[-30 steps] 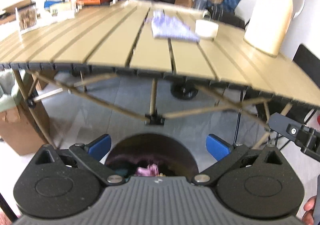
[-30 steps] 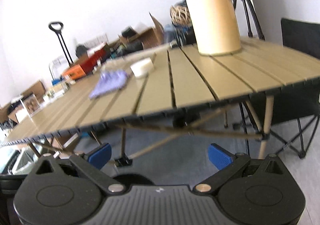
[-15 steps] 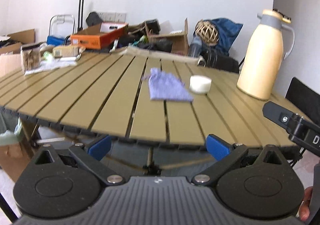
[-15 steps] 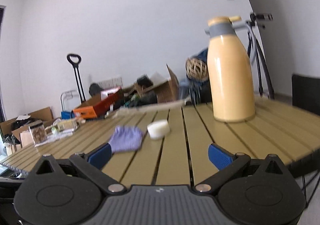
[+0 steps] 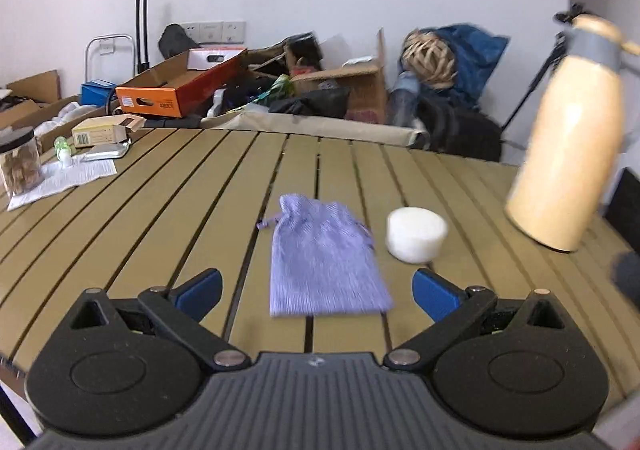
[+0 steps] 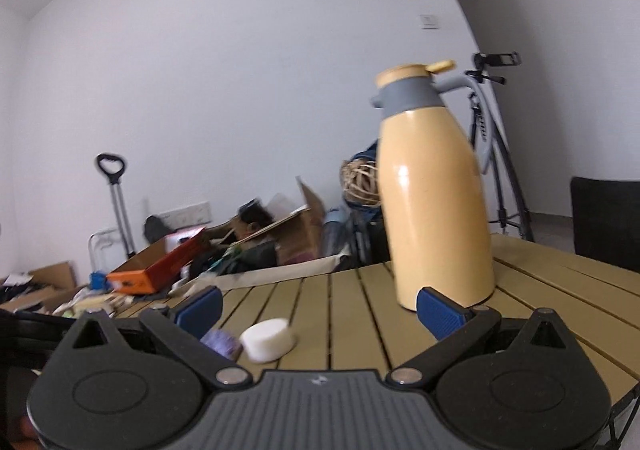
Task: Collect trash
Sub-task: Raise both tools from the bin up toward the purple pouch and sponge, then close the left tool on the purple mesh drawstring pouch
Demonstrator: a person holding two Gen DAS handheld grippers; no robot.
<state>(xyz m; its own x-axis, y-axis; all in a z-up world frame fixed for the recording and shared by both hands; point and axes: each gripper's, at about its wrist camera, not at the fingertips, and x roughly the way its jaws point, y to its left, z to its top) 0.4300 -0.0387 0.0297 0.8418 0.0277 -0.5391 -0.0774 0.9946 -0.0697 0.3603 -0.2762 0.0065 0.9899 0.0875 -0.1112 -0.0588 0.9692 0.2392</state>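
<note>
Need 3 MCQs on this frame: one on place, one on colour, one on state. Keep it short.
1. Where does the white round block lie?
A. to the right of the purple pouch, on the table
B. on top of the pouch
C. inside the orange box

2. What colour is the jug?
A. red
B. cream-yellow with a grey collar
C. green

3. How does the left gripper stand?
A. shut on the pouch
B. shut on the block
C. open, holding nothing

Key: 1 A, the block sits on the slats just right of the pouch. 2 B, body and collar show plainly in the right wrist view. 3 C, the blue pads are spread wide with the pouch lying flat beyond them.
</note>
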